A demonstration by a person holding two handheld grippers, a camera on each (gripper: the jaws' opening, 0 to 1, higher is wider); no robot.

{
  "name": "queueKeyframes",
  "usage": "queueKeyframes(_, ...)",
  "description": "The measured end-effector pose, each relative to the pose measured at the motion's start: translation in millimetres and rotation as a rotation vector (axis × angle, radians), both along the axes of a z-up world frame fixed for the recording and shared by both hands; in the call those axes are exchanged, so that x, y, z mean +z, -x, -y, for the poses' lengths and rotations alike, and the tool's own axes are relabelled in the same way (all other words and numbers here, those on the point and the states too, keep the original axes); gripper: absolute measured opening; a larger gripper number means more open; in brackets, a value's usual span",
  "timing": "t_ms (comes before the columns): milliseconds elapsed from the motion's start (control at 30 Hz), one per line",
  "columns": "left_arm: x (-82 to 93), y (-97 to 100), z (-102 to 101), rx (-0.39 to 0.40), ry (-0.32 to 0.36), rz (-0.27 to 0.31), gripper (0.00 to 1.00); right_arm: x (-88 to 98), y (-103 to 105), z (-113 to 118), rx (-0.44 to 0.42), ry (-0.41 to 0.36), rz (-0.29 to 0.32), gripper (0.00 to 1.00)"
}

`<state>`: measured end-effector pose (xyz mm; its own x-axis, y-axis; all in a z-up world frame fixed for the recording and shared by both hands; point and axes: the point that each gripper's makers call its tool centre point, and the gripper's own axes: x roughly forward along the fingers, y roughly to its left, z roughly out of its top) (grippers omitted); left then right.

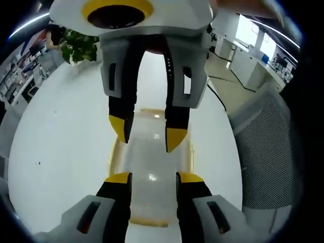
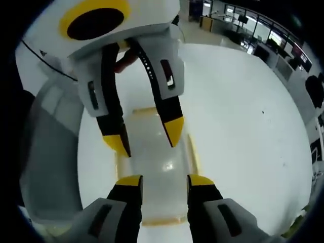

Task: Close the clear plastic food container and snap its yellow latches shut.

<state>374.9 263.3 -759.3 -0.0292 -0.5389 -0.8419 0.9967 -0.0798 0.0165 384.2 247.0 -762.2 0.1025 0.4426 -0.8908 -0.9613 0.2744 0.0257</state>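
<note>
Both grippers over the white table (image 1: 61,152), facing each other across the clear plastic food container (image 1: 152,172). Container lies flat on the table between them, lid on top as far as I can read it; yellow latches (image 1: 112,157) run along its long sides and ends. Whether any latch is snapped down I cannot tell. Left gripper (image 1: 152,178): jaws parted, nothing between them, tips hovering over the near end of the container. Right gripper (image 2: 164,180): jaws likewise parted and empty, over the opposite end. In the left gripper view, the right gripper comes down from the top, its yellow tips over the far half of the lid; the right gripper view mirrors this. Contact between tips and lid not resolvable. Potted plant (image 1: 78,46) at the far table edge; grey mesh chair (image 1: 268,152) beside the table.
</note>
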Motion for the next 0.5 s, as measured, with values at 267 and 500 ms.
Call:
queueKeyframes(267,-0.1,0.5,1,-0.014,-0.035,0.000,0.34,0.3,-8,0,-0.005,-0.005,0.012,0.30)
queueKeyframes(500,-0.3,3.4,1,-0.025,-0.055,-0.011,0.40,5.8,-17,0,-0.037,-0.026,0.019,0.33)
